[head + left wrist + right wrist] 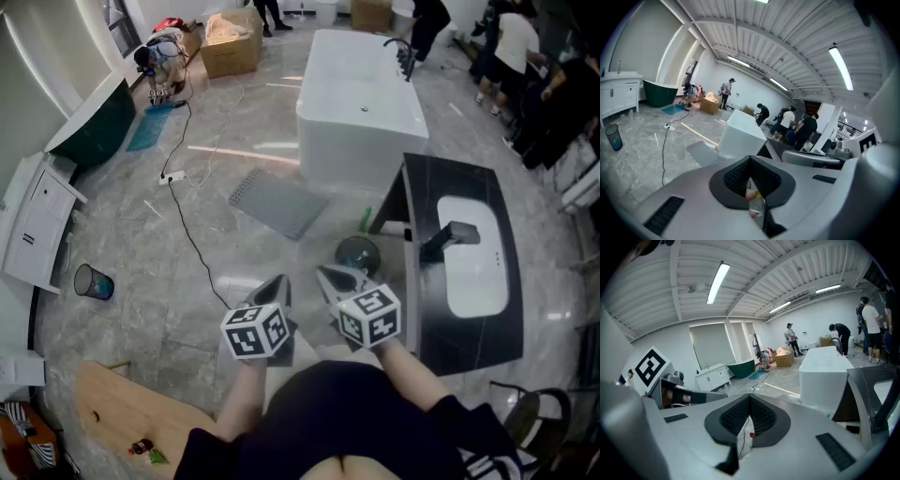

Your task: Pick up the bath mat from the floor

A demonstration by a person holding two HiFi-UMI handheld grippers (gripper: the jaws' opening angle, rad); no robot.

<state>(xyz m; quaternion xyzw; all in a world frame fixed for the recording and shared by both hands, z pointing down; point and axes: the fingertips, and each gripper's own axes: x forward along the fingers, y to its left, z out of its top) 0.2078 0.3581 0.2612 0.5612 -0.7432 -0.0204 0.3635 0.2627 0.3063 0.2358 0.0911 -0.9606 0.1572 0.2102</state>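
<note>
The grey bath mat [278,201] lies flat on the marble floor, its far edge beside the white bathtub [361,103]. In the left gripper view the bath mat [704,152] shows ahead and left of the jaws, with the bathtub [740,136] behind it. My left gripper [274,287] and right gripper [334,278] hang side by side close to my body, well short of the mat and above the floor. The left gripper [750,161] is shut with nothing held. The right gripper [750,401] is shut too, and nothing is between its pads.
A black vanity top with a white sink [473,258] stands at the right, a round dark object [357,255] by its near corner. A black cable [192,234] runs across the floor left of the mat. A blue cup [94,282], white cabinet [33,225], wooden board [122,412] at left.
</note>
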